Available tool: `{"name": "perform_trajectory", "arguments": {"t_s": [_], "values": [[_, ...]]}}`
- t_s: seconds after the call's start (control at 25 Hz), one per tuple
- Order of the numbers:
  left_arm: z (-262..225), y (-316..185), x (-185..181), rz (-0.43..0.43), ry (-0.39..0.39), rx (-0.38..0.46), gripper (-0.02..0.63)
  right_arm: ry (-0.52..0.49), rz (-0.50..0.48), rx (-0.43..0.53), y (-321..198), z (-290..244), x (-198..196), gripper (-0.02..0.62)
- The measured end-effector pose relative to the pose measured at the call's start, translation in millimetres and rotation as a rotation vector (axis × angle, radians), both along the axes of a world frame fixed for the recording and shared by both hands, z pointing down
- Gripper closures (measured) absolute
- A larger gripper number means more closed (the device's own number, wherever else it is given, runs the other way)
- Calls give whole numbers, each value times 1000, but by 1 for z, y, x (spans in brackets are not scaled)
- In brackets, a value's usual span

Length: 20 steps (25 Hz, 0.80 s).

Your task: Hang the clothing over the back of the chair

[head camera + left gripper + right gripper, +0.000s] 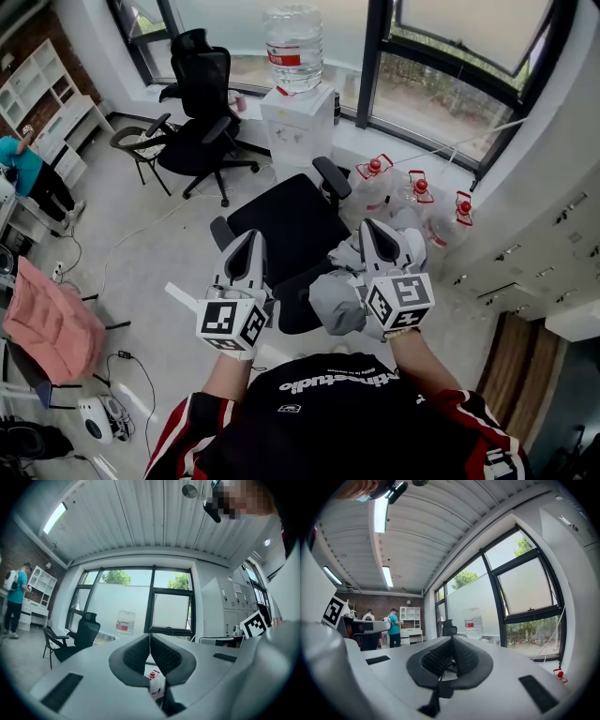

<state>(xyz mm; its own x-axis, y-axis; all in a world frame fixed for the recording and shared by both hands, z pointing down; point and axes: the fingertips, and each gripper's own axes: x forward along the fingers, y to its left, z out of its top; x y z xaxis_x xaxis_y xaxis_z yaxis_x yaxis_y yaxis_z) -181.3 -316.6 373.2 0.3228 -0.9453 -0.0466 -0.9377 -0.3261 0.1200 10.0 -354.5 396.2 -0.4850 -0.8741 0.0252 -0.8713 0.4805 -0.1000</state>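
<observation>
A black office chair (286, 225) is standing directly below the person, seen from above. Grey clothing (336, 302) is lying bunched on the chair's near edge (its back, as far as this angle shows) – just under the right gripper (373, 230), though contact between them cannot be made out. That gripper is pointing forward with its jaws pressing fully together, nothing between them. The left gripper (247, 236) is hovering alongside – its jaws are meeting at the tips, gripping nothing.
</observation>
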Motion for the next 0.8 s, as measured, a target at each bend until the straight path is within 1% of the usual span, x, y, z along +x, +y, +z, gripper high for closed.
{"name": "perform_trajectory", "arguments": {"t_s": [0.48,0.8], "values": [[-1,-3,2,0,-2,-5,581,-5,12,3,-2,0,2,591],[1,-3,1,3,4,-9,581,18,17,22,0,1,0,591]]}}
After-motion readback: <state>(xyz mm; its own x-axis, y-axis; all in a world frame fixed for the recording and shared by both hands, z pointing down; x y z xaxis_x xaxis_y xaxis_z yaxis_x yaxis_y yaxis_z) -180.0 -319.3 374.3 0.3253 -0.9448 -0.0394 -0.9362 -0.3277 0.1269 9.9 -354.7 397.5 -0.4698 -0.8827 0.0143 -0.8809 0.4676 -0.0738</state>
